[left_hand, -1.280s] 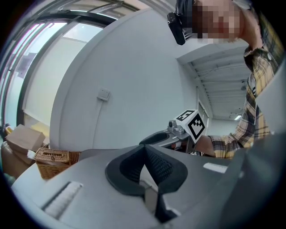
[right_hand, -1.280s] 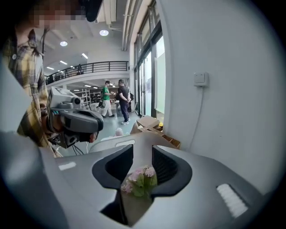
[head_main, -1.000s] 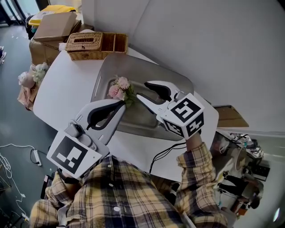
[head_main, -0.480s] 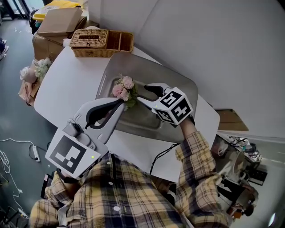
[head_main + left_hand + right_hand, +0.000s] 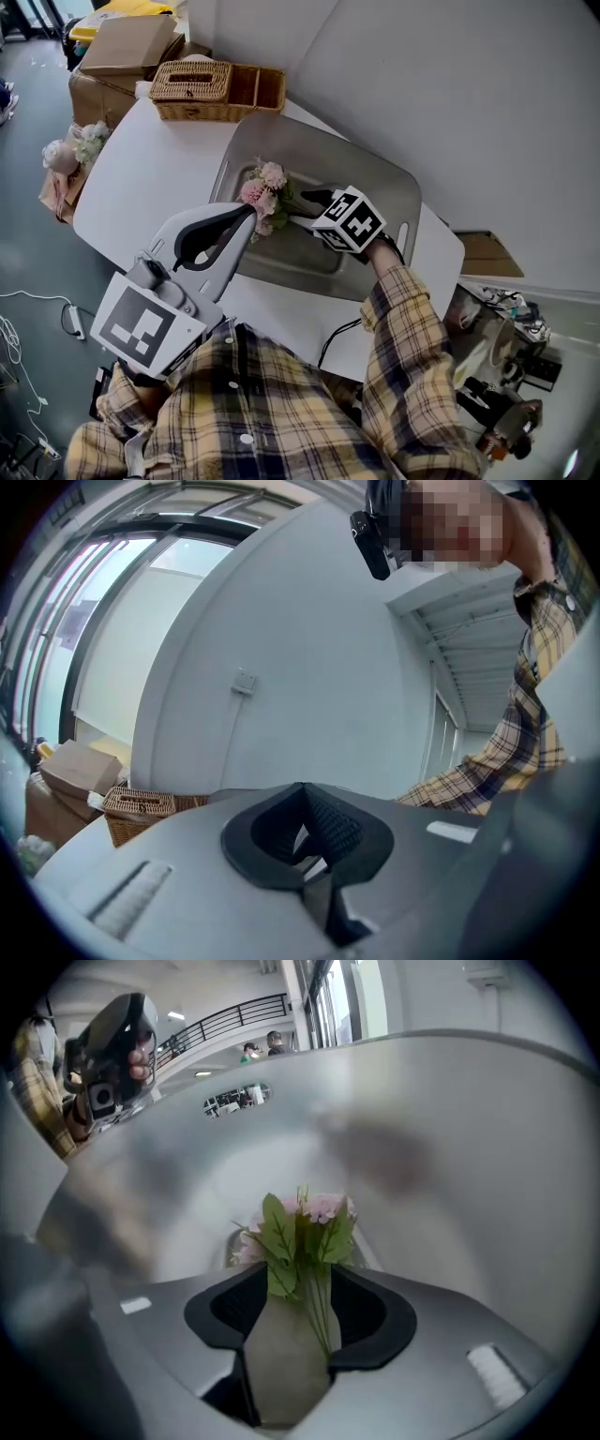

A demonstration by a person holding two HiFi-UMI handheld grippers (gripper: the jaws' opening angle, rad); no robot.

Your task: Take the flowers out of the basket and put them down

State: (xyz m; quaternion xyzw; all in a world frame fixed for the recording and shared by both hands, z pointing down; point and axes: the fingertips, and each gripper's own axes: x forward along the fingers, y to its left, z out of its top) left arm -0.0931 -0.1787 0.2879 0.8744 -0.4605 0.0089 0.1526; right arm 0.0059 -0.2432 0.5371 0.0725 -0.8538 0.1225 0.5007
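On the metal tray [image 5: 309, 150] on the white bench [image 5: 141, 178], pink flowers [image 5: 265, 192] lie with stems between the right gripper [image 5: 302, 208] jaws, which have just been opening and stand wide apart, while the left gripper [image 5: 247, 212] jaws sit closed together, empty, just beside the blooms.

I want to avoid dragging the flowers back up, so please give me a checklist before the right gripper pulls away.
1. The flowers are out of the basket, over the tray: ok.
2. The right gripper has just been opening its jaws, stems loose between them: ok.
3. The flowers lie fully on the tray: cannot tell.
4. The left gripper is shut, empty: ok.
5. Its tips clear the blooms: cannot tell.
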